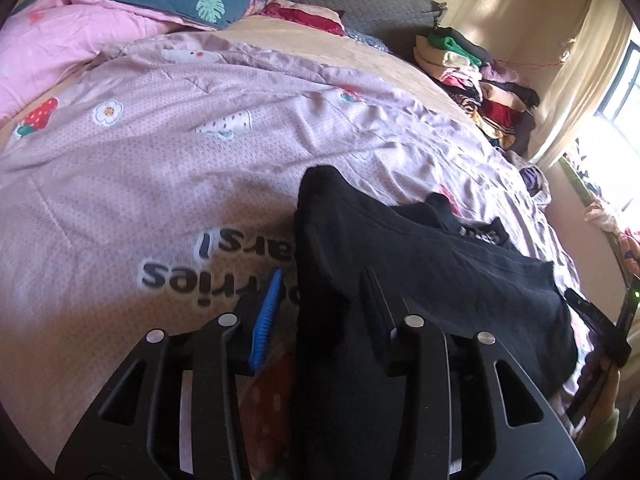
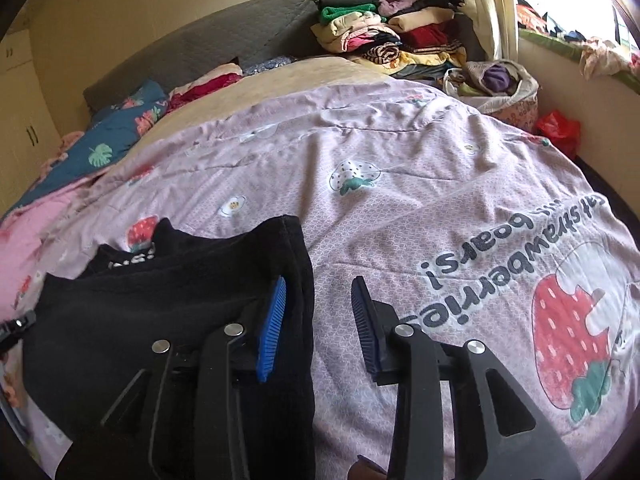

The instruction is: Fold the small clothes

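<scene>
A bed (image 2: 360,92) fills both views, covered by a pink quilt (image 2: 400,208) printed with strawberries and upside-down lettering. A pile of folded clothes (image 2: 384,36) sits at its far corner beside the curtain (image 1: 580,80). A black garment (image 2: 160,320) lies spread on the quilt near the bed's front edge, between the two grippers. The left gripper (image 1: 320,316) stands partly open with a raised fold of the garment between its jaws; the pads do not press on it. The right gripper (image 2: 320,328) is partly open over the garment's right edge, one pad above the cloth, the other above bare quilt.
</scene>
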Action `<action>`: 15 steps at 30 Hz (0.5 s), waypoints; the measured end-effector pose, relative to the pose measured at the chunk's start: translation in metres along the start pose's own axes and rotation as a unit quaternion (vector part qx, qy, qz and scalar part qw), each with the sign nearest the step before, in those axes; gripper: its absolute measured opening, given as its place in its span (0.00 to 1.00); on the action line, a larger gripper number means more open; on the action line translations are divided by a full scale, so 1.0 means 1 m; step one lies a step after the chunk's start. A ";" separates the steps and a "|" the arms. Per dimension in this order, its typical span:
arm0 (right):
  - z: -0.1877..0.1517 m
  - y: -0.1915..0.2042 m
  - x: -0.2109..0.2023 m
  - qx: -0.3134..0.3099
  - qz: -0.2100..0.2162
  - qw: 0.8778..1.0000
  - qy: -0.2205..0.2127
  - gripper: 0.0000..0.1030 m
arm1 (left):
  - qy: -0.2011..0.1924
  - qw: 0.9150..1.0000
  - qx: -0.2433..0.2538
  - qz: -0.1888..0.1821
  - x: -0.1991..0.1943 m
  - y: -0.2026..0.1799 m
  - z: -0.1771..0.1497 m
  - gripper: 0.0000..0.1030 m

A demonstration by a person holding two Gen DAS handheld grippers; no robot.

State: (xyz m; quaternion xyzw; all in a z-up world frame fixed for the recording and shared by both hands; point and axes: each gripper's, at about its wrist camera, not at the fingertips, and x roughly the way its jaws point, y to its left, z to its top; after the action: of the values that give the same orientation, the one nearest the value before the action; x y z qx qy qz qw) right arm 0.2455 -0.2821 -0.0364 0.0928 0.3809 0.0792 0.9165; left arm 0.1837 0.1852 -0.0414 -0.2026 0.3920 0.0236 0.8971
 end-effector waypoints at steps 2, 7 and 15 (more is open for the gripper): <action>0.000 -0.004 -0.008 0.015 0.021 1.000 0.006 0.40 | 0.010 1.000 -0.001 -0.005 -0.003 0.002 -0.005 0.39; -0.006 -0.003 -0.024 0.024 0.059 0.997 0.037 0.51 | 0.035 0.999 -0.013 -0.031 -0.010 0.008 -0.020 0.51; -0.038 0.005 -0.036 0.025 0.057 0.995 0.078 0.57 | 0.062 0.997 -0.018 -0.051 -0.009 0.009 -0.041 0.57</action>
State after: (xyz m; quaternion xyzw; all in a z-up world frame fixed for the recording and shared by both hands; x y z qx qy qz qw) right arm 0.1928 -0.2804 -0.0374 0.1308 0.4468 0.1289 0.8756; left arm 0.1473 0.1790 -0.0630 -0.2393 0.4358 -0.0280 0.8672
